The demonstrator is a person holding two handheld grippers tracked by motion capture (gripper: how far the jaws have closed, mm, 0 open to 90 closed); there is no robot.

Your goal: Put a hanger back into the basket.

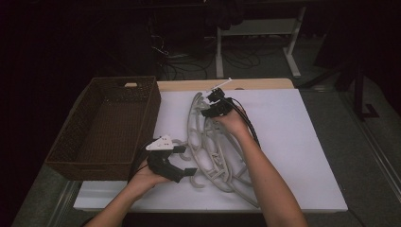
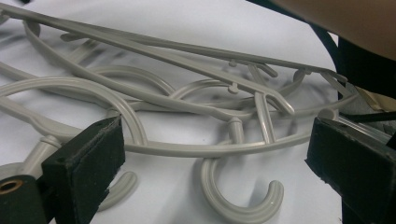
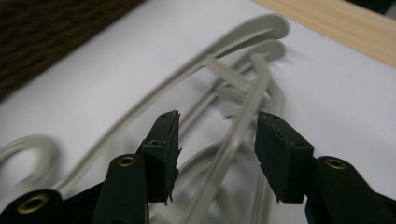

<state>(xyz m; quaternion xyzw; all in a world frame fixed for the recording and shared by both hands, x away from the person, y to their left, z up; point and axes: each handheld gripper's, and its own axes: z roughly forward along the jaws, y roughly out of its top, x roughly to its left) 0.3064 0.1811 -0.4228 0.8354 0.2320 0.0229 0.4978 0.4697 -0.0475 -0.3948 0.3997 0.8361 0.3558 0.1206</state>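
Observation:
A tangled pile of grey plastic hangers (image 1: 213, 151) lies on the white board (image 1: 293, 142). My left gripper (image 1: 185, 160) rests at the pile's near left edge, its jaws wide open. In the left gripper view it (image 2: 217, 140) frames a hanger hook (image 2: 233, 205) and several curved bars (image 2: 187, 84), touching none. My right gripper (image 1: 208, 105) is at the pile's far end. In the right gripper view its jaws (image 3: 217, 137) stand apart with one hanger's bar (image 3: 243, 121) running up between the pads, and neither pad presses on it.
A dark woven basket (image 1: 85, 163) stands left of the board, its corner visible in the right gripper view (image 3: 46, 32). A wooden table edge (image 1: 265, 84) runs behind the board. The right half of the board is bare. Cables trail from both grippers.

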